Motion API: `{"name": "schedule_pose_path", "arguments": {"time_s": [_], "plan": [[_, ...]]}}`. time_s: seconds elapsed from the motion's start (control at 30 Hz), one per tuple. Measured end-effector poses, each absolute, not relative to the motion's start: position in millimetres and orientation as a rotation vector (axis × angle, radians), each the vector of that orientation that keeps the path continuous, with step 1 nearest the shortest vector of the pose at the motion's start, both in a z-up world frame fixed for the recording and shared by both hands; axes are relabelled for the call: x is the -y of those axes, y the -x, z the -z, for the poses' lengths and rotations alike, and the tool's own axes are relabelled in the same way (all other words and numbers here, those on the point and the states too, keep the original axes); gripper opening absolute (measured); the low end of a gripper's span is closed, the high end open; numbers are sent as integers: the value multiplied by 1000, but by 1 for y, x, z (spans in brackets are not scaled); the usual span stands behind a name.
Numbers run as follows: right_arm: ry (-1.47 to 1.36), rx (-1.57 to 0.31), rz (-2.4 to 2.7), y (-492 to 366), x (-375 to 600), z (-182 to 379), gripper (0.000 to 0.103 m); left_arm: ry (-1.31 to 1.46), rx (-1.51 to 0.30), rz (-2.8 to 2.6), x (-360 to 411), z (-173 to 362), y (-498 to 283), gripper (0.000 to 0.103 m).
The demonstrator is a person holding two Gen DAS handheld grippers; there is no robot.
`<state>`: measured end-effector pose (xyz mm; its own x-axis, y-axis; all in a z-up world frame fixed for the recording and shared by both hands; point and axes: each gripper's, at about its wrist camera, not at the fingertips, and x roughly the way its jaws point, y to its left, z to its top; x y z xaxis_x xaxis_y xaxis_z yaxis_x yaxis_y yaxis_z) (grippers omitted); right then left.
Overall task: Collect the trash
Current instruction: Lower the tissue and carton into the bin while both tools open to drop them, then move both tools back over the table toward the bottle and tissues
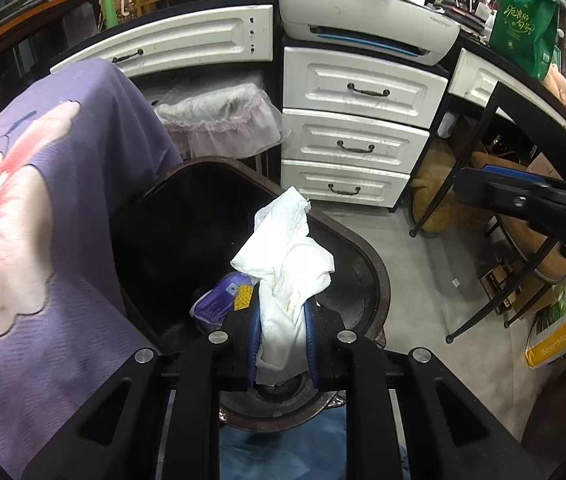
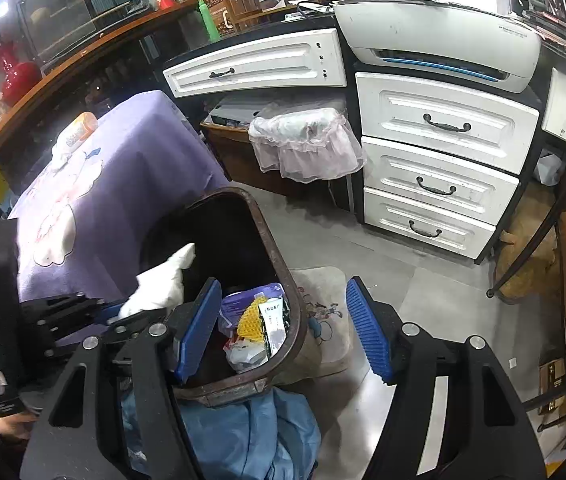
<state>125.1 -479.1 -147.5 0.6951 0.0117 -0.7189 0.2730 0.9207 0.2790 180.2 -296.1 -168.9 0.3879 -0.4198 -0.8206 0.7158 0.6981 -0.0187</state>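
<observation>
My left gripper (image 1: 283, 320) clenches a crumpled tissue (image 1: 287, 264) directly above the bin (image 1: 367, 256), so that letting go drops it inside. My right gripper (image 2: 283, 328), jaws spread and empty, hangs beside the bin's rim.

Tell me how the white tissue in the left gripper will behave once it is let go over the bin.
The crumpled tissue looks floppy and light, so it would probably drift rather than drop straight. The left gripper pinches it above the bin, so it likely lands inside.
</observation>
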Motion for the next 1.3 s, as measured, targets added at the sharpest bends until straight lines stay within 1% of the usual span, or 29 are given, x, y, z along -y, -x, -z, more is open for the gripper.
{"name": "schedule_pose_path", "arguments": {"time_s": [0.03, 0.1, 0.13, 0.17, 0.2, 0.27, 0.4, 0.7, 0.73, 0.77, 0.8, 0.83, 1.13, 1.2, 1.27, 1.3], "plan": [[-381, -793, 151, -125, 479, 147, 65, -366, -918, 742, 297, 170, -181, 26], [-378, -793, 152, -125, 478, 147, 66, -367, -912, 739, 299, 171, -182, 45], [-379, -793, 150, -125, 478, 147, 66, -369, -901, 734, 299, 170, -181, 50], [-380, -793, 150, -125, 478, 147, 66, -370, -892, 731, 300, 170, -181, 58], [-380, -792, 151, -124, 478, 147, 66, -367, -881, 732, 299, 168, -180, 63], [-380, -794, 154, -125, 478, 147, 66, -366, -867, 734, 299, 165, -179, 69], [-385, -792, 154, -125, 477, 145, 66, -374, -841, 739, 298, 159, -174, 74], [-383, -781, 143, -126, 473, 137, 67, -374, -778, 768, 289, 135, -157, 81], [-381, -780, 142, -126, 473, 136, 68, -372, -770, 771, 287, 131, -155, 82], [-378, -778, 143, -127, 472, 135, 75, -371, -761, 775, 284, 127, -153, 83], [-373, -770, 146, -126, 471, 133, 78, -372, -752, 777, 283, 124, -151, 84], [-371, -765, 145, -125, 470, 132, 79, -372, -739, 777, 279, 120, -149, 84], [-367, -757, 87, -135, 451, 121, 80, -344, -672, 755, 244, 87, -141, 91], [-364, -759, 66, -140, 445, 117, 80, -346, -654, 736, 236, 80, -141, 94], [-353, -753, 40, -145, 434, 112, 85, -348, -637, 708, 225, 74, -145, 95], [-345, -750, 25, -149, 429, 109, 86, -347, -633, 697, 221, 72, -147, 95]]}}
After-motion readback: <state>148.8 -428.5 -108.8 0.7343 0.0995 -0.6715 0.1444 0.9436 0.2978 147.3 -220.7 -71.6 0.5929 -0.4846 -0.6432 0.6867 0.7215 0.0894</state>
